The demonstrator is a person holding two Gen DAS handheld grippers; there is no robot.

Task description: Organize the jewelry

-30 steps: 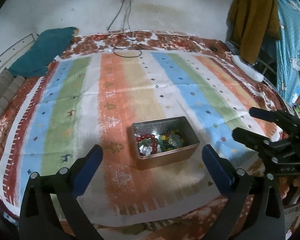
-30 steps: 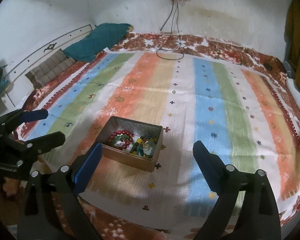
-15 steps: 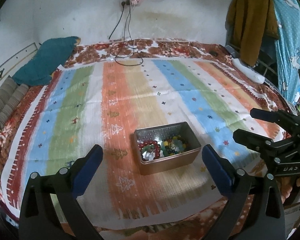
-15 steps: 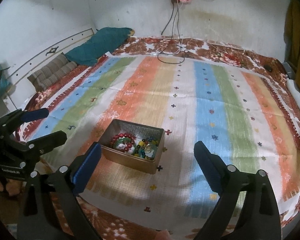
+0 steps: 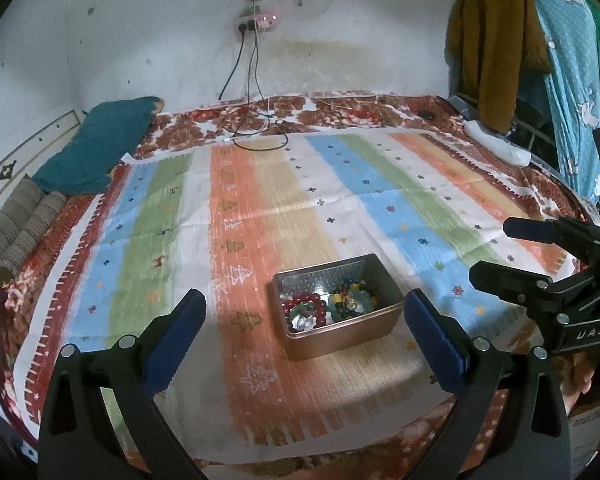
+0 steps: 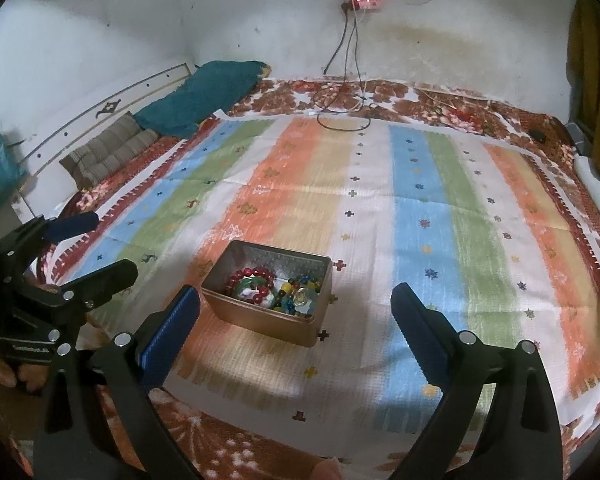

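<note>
A small rectangular metal tin (image 5: 342, 338) stands on the striped cloth (image 5: 260, 208) near the bed's front edge; in the right wrist view the tin (image 6: 260, 326) sits left of centre. It holds a red bead bracelet (image 5: 305, 307), also seen in the right wrist view (image 6: 249, 278), and mixed coloured beads (image 5: 354, 300). My left gripper (image 5: 305, 332) is open and empty, held back from the tin. My right gripper (image 6: 296, 326) is open and empty, also short of the tin. Each gripper shows in the other's view: the right one (image 5: 496, 252), the left one (image 6: 108, 246).
A teal pillow (image 5: 96, 148) and a striped cushion (image 5: 18, 228) lie at the left of the bed. Cables (image 5: 256, 132) hang from a wall socket onto the far side of the bed. Clothes (image 5: 496, 40) hang at the right. A white object (image 5: 498, 146) lies at the right edge.
Both grippers have pulled back and tilted up a little, so the tin looks smaller and more of the wall shows. Both stay open. The tin has not moved.
</note>
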